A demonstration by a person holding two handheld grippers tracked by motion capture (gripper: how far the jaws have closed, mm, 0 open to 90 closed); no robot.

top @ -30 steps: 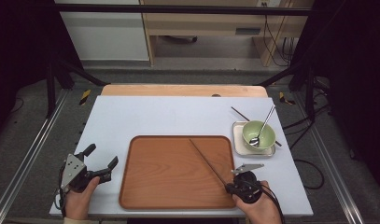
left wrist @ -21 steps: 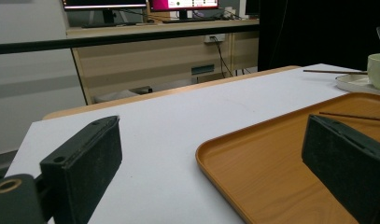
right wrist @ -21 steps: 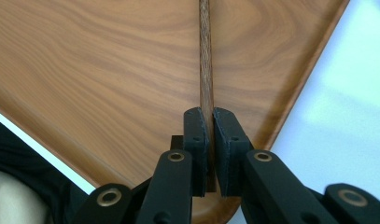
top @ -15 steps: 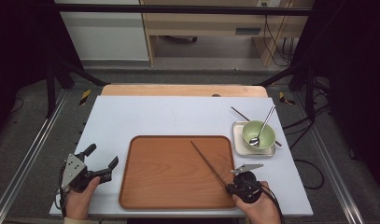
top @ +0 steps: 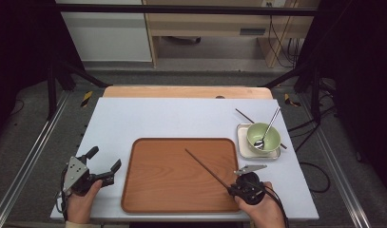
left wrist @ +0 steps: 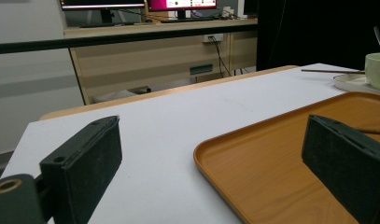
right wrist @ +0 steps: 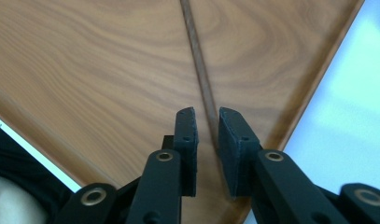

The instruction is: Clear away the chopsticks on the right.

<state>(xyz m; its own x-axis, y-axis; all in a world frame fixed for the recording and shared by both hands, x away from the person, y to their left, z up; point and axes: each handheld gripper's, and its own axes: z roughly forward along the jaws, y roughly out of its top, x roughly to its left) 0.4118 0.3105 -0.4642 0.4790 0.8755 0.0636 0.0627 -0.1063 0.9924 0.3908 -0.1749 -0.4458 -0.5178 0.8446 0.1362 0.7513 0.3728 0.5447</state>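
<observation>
Your left gripper sat on the bench just left of the wooden tray, its fingers spread wide with nothing between them. On the tray, the dark chopstick lay slanted toward its near right corner. Your right gripper was at that end of the stick; its fingers had just been opening and stood narrowly apart, the chopstick running between them with a gap on each side. That reads as a release, so the stick looked placed on the tray. Farther right, a second chopstick waited behind the green bowl and spoon.
</observation>
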